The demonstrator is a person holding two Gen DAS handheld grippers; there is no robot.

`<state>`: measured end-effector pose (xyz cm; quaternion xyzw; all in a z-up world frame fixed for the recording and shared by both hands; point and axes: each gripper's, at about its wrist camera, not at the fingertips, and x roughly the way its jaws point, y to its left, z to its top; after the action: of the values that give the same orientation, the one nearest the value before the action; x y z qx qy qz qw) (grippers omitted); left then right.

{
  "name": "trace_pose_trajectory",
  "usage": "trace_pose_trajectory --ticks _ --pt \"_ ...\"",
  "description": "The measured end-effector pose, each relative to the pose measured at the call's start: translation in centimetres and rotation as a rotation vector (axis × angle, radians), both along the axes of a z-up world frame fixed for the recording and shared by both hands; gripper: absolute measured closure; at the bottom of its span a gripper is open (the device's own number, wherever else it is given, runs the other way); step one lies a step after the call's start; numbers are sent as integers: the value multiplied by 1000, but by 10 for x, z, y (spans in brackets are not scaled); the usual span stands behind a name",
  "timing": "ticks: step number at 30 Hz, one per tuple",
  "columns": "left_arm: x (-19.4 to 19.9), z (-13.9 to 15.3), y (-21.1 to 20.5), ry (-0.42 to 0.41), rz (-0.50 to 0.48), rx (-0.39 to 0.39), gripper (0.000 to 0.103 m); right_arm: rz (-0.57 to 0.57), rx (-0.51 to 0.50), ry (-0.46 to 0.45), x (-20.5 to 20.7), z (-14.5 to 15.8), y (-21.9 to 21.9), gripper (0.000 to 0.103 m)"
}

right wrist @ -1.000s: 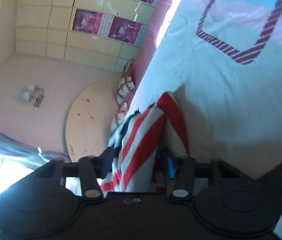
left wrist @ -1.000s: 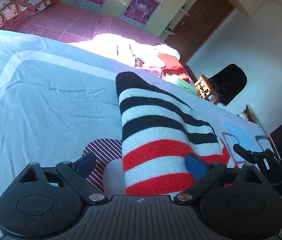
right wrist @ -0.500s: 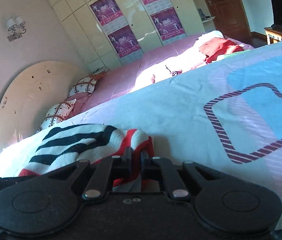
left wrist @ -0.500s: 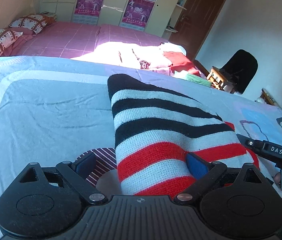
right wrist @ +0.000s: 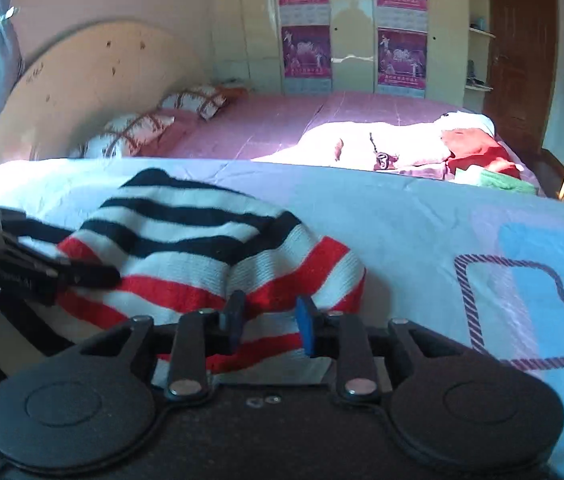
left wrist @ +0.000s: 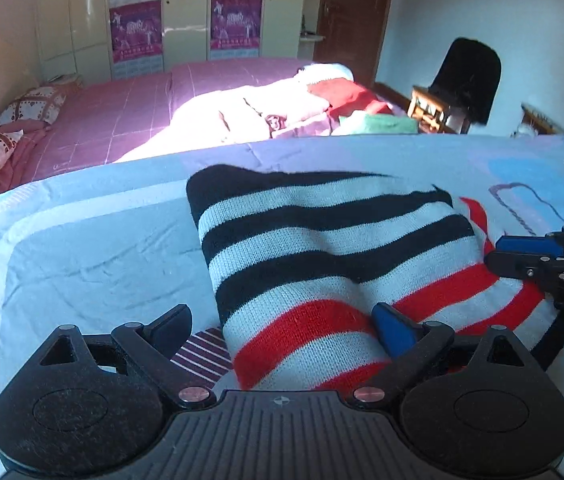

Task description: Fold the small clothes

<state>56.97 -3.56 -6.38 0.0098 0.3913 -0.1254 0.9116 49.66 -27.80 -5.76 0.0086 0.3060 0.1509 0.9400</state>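
A striped knit garment [left wrist: 322,264], black, white and red, lies folded on the light blue bedspread [left wrist: 94,256]. It also shows in the right wrist view [right wrist: 210,248]. My left gripper [left wrist: 282,328] is open, its fingers spread wide at the garment's near red-striped edge. My right gripper [right wrist: 270,320] is open with a narrow gap, its blue pads just off the garment's near right corner. The right gripper's fingers [left wrist: 522,256] show in the left wrist view at the garment's right edge. The left gripper's finger [right wrist: 42,272] lies on the garment's left side in the right wrist view.
A purple-sheeted bed [left wrist: 130,116] stands beyond, with a pile of clothes [left wrist: 322,108] in sunlight and patterned pillows [right wrist: 162,120]. A dark chair [left wrist: 466,76] stands by the door. The bedspread's printed squares [right wrist: 518,312] lie to the right.
The right gripper has opened and let go of the garment's corner. Both grippers have lowered and levelled; the folded-over garment now lies flatter on the bedspread.
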Motion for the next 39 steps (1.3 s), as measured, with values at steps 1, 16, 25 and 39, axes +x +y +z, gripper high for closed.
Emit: trace_pose_trajectory --ticks 1,16,25,39 --pt "-2 5 5 14 16 -23 6 -22 -12 1 -2 5 0 73" --pt "-137 9 37 -17 -67 -206 7 185 -142 -141 -138 5 9 82" --pt "-163 8 40 -44 -52 -146 19 87 12 -121 -151 13 -12 86" --pt "-114 27 13 -135 -8 -137 15 163 -14 -122 -103 25 14 89"
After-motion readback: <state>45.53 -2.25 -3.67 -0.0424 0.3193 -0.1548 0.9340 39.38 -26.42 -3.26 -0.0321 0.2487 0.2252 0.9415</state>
